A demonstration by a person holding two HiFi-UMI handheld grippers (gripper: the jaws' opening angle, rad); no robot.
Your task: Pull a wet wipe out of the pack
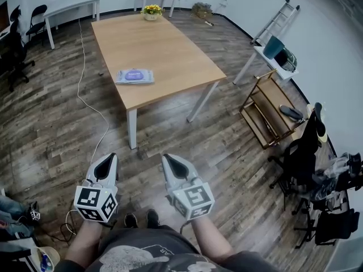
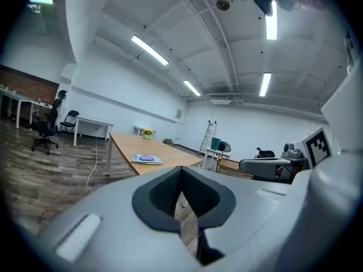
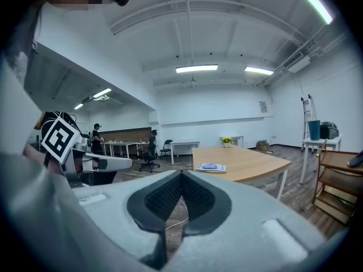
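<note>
A flat pack of wet wipes with a purple lid lies near the front left of a wooden table. The pack also shows far off in the left gripper view, and the pack in the right gripper view. My left gripper and right gripper hang side by side over the floor, well short of the table. Both are shut with nothing between the jaws. The left gripper and the right gripper point toward the table, slightly downward.
A white cable runs across the wooden floor left of the table. A flower pot stands at the table's far end. A wooden rack, a ladder and office chairs stand to the right. More tables line the back.
</note>
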